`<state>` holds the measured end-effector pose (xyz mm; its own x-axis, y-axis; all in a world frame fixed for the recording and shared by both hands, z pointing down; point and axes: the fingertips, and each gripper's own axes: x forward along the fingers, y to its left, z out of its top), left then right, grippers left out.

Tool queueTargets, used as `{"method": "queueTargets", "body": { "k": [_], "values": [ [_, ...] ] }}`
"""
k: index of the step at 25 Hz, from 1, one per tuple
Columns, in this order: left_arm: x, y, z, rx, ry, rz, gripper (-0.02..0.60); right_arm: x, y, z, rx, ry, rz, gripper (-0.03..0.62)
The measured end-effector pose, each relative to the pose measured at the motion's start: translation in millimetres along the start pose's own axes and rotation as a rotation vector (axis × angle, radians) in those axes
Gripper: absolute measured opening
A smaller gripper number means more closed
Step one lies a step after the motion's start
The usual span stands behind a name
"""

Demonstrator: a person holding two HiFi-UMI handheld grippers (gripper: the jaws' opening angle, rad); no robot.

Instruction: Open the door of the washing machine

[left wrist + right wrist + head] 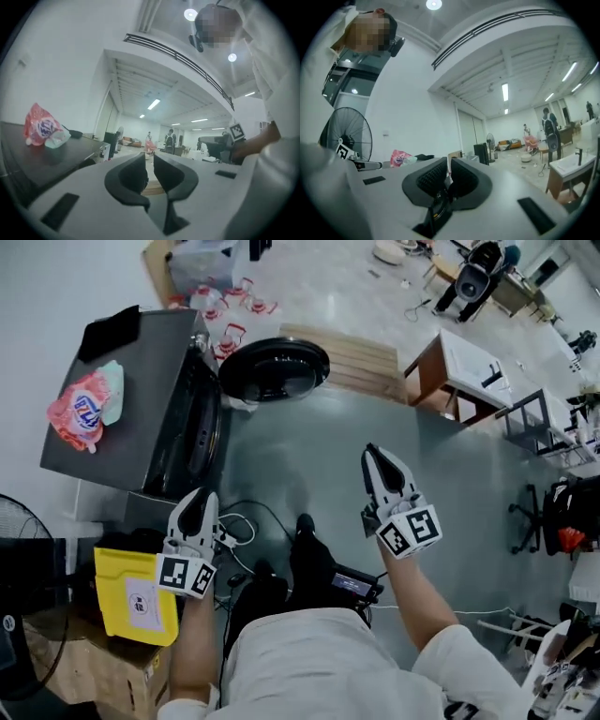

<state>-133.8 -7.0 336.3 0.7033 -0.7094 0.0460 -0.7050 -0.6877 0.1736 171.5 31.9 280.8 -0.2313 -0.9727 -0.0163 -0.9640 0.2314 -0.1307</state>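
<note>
the left gripper is hanging in the air in front of the person, its jaws standing a narrow slit apart; the left gripper view is showing nothing between them and nothing touching them. the right gripper is being held up a little farther out, its jaws pressed together with only a hairline between the tips, and it is gripping nothing.

the washing machine is standing at the left of the head view, well apart from both grippers, with its front facing the picture's right and its long side running up and down the picture. its round door is already standing swung out from the far end of that front, reaching toward the right over the grey floor.

only the head view is showing the door, along with a yellow bag lying on a cardboard box beside the left gripper. a pink bag is lying on the machine's dark top; the left gripper view is catching it from the side, and the right gripper view is catching it small and far off. the right gripper view alone is showing a standing fan upright at its left and a wooden table at its right.
</note>
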Motion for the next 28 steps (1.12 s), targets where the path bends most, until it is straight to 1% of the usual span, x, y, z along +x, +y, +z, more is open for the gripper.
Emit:
{"method": "queueTargets", "body": {
  "k": [3,6,9,11,12,14,17,21,24,26,28],
  "values": [
    [-41.0,-9.7,39.3,0.031,-0.033,-0.009,0.039,-40.3,33.3,45.3,-0.032,-0.063,0.002,0.049],
    [-73.4,-21.1,76.2,0.058,-0.081,-0.001,0.028,-73.7,60.7,76.1,-0.089,-0.099,0.014,0.049],
    [-91.2,-35.6,105.1,0.088,-0.131,0.01,0.018,-92.3,79.7,86.6,-0.161,-0.11,0.046,0.049],
    [-99.4,-50.9,112.1,0.104,-0.144,0.005,0.017,-103.4,89.6,80.6,-0.21,-0.099,0.062,0.049],
    [-103.5,-59.6,111.9,0.107,-0.145,0.003,0.016,-110.4,93.0,74.7,-0.217,-0.089,0.066,0.049],
    [-110.5,-77.5,108.9,0.097,-0.147,0.006,0.017,-126.9,94.3,63.3,-0.193,-0.076,0.065,0.049],
    [-117.1,-104.4,103.1,0.083,-0.148,0.037,0.017,-152.1,88.6,50.6,-0.154,-0.062,0.067,0.049],
    [-121.0,-145.4,83.2,0.084,-0.105,0.074,0.017,-188.5,73.1,44.8,-0.145,-0.034,0.088,0.049],
    [-121.5,-175.0,67.9,0.087,-0.078,0.1,0.017,-212.6,55.5,36.7,-0.132,-0.017,0.074,0.049],
    [-123.2,-193.3,61.9,0.101,-0.068,0.117,0.017,-224.2,43.2,29.1,-0.118,-0.001,0.06,0.048],
    [-126.8,-206.6,58.5,0.119,-0.056,0.13,0.018,-230.3,36.3,24.0,-0.112,0.007,0.068,0.048]
  ]
}}
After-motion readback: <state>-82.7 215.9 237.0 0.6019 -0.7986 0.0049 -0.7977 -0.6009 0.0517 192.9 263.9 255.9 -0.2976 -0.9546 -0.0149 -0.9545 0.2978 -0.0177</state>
